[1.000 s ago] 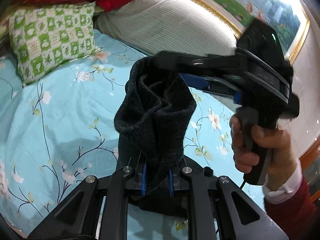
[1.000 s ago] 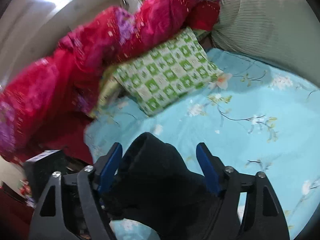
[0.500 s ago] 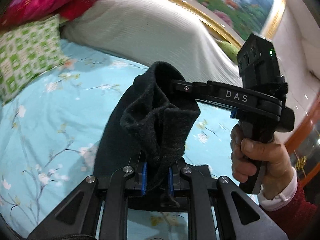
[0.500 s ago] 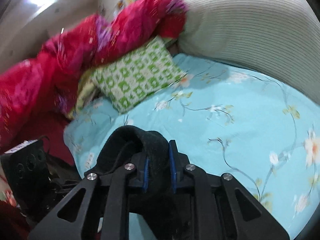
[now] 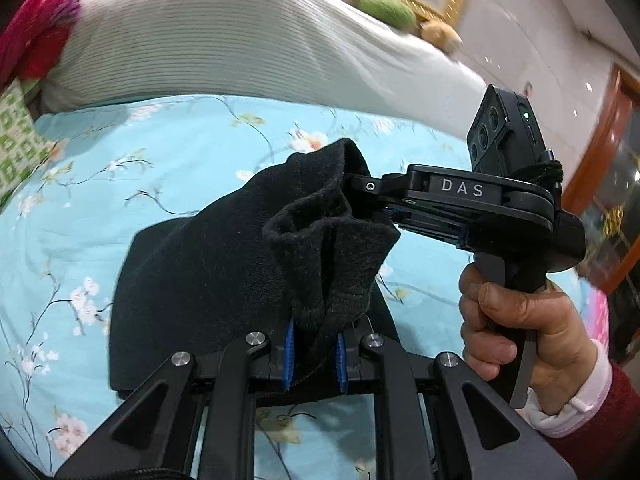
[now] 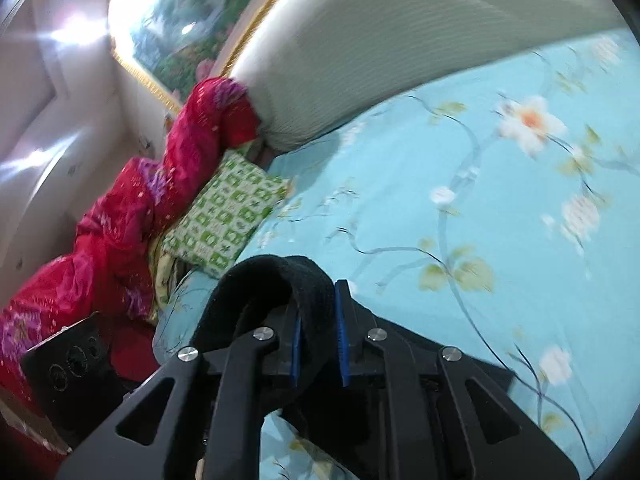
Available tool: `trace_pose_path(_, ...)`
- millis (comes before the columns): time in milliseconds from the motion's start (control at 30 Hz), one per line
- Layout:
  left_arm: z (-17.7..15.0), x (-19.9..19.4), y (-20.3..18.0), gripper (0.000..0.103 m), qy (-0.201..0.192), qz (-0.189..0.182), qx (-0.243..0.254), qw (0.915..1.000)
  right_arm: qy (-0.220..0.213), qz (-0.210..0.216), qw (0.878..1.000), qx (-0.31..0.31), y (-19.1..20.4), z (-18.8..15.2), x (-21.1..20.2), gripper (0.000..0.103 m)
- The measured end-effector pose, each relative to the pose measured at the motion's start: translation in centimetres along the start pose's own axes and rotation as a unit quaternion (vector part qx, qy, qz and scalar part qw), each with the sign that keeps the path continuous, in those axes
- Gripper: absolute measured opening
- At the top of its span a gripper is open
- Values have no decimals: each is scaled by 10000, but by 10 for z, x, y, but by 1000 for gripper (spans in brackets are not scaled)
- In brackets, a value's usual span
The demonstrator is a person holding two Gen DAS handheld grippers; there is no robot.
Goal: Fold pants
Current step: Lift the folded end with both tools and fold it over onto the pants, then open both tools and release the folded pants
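Note:
The black knit pants [image 5: 208,264] hang over the blue flowered bed sheet [image 5: 168,144], held up by both grippers. My left gripper [image 5: 314,354] is shut on a bunched edge of the pants at the bottom of the left wrist view. My right gripper [image 5: 362,192] comes in from the right in that view, shut on the other end of the same edge. In the right wrist view the right gripper [image 6: 319,340] pinches a rolled black band of the pants [image 6: 276,280] between its blue pads.
A white ribbed headboard cushion [image 5: 240,36] runs along the far side of the bed. A green checked pillow [image 6: 224,216] and a red quilt [image 6: 132,216] lie at the bed's head end. The left gripper's camera block [image 6: 68,372] shows low left.
The right gripper has closed on the pants' edge. Both grippers have swung toward the foot side of the bed, and more of the pants now lie on the sheet.

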State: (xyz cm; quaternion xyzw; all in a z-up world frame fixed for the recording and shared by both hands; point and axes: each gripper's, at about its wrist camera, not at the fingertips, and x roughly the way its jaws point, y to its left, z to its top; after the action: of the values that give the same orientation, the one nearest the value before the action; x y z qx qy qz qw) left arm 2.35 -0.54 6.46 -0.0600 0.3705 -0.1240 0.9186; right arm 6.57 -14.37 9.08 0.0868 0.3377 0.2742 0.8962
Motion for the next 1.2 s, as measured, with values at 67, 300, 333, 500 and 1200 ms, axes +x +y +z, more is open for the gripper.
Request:
trace_pose_path(67, -4, 10, -8, 15, 81, 16, 130, 9999, -71, -128, 9999, 82, -11, -7, -5, 15)
trace_pose_path(300, -23, 41, -16, 16, 416, 123, 381, 9983, -47, -621, 9978, 206, -43, -31, -9, 12)
trace_pose_path(333, -23, 44, -14, 16, 448, 120, 385, 9982, -47, -637, 9976, 255, -46, -33, -9, 12)
trace_pose_path(500, -26, 47, -15, 17, 552, 44, 372, 9978, -52, -683, 9963, 510, -65, -47, -11, 12)
trace_pose_path(1200, -39, 17, -10, 64, 387, -674, 61, 9970, -788, -1496, 9835, 646, -49, -64, -77, 65)
